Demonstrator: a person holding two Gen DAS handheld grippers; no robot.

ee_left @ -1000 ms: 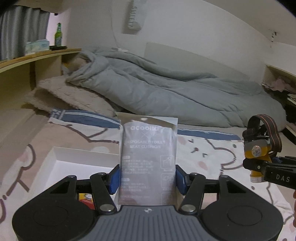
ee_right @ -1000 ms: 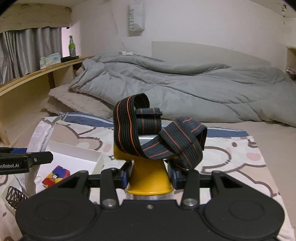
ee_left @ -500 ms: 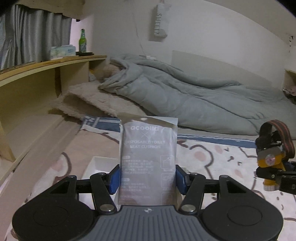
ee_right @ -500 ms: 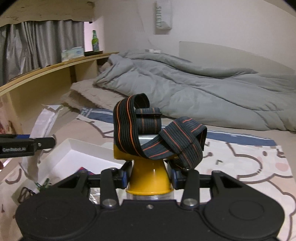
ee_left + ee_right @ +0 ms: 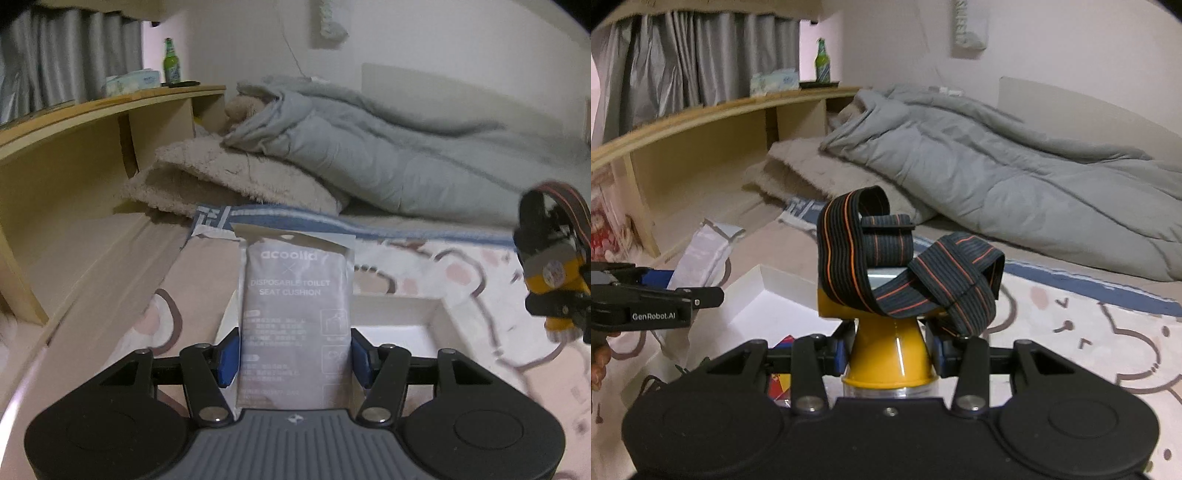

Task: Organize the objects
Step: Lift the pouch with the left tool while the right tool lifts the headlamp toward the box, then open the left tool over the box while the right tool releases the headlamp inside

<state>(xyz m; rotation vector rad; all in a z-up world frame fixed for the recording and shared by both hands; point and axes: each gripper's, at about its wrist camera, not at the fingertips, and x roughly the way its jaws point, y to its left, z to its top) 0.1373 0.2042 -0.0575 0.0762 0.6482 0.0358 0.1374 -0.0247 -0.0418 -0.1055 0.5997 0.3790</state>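
Grey foil is the first thing we get in the left wrist view: our left gripper (image 5: 295, 360) is clamped on a flat grey packet (image 5: 297, 314) printed "disposable toilet seat cushion", held upright with the blue pads (image 5: 228, 360) pressing in on both side edges. Right behind it sits an open white box (image 5: 399, 308) on the cartoon-print bedsheet (image 5: 424, 269), and off to the right edge we can see our other gripper carrying its yellow thing.

From the right wrist view, our right gripper (image 5: 891, 354) is closed on a yellow headlamp (image 5: 892, 354) — the fingers squeeze its yellow cone-shaped body, and the black strap with orange stripes (image 5: 905, 266) is looped and bunched on top of it. The lamp is up off the bed, near the box's right side. To the left, the left gripper (image 5: 679, 295) shows side-on with the packet (image 5: 701, 254) sticking up from it, over the left end of the white box (image 5: 783, 288). Something red, yellow and blue lies in the box, mostly hidden behind our fingers, so we can't tell what it is.

Farther back there's a fuzzy beige blanket (image 5: 809, 173) and a big rumpled grey duvet (image 5: 1015, 173). Beyond that — a wooden shelf (image 5: 713, 110) with a tissue box (image 5: 774, 81) and a green bottle (image 5: 822, 61) on top, grey curtains (image 5: 694, 59) behind.
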